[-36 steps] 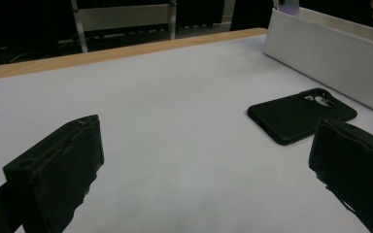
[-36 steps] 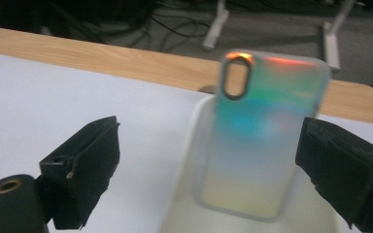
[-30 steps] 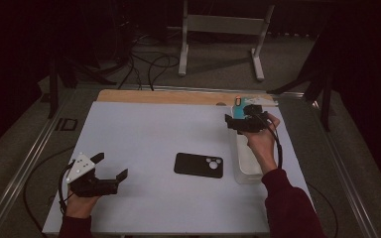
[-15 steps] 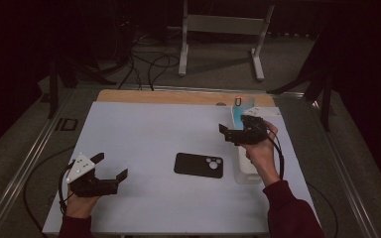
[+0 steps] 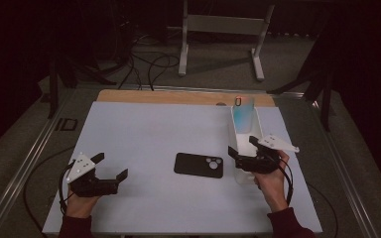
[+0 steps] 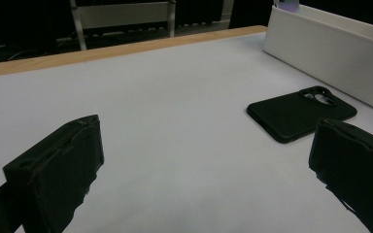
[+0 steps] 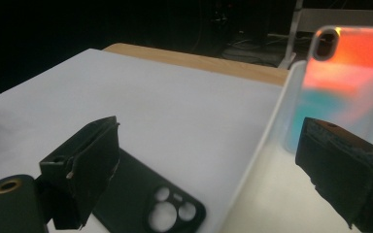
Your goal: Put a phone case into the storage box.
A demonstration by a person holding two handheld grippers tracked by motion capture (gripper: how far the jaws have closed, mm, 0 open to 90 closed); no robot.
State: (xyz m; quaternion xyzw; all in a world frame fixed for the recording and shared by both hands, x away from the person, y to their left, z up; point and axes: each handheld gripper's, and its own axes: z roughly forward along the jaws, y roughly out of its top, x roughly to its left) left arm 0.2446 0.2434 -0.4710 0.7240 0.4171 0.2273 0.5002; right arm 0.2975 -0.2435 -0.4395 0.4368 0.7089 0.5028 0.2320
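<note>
Black phone case (image 5: 199,165) lies flat, camera cutouts up, near the middle of the counter (image 5: 144,134), untouched, just left of the white bin (image 5: 234,133). Left claw (image 5: 110,174) sits at the near left, jaws wide, empty, well apart from the case; from the left gripper view the case (image 6: 301,113) is ahead to its right. Right claw (image 5: 236,157) is wide too, empty, hovering over the near end of the bin, jaws straddling the bin's left wall, case (image 7: 148,201) just below its left jaw. Likely step: pick the black case for the bin. To do well: drop the right claw left of the bin wall, bite one long edge, lift level. Farther back, an iridescent phone case (image 5: 243,114) stands upright at the bin's far end; don't knock it.
</note>
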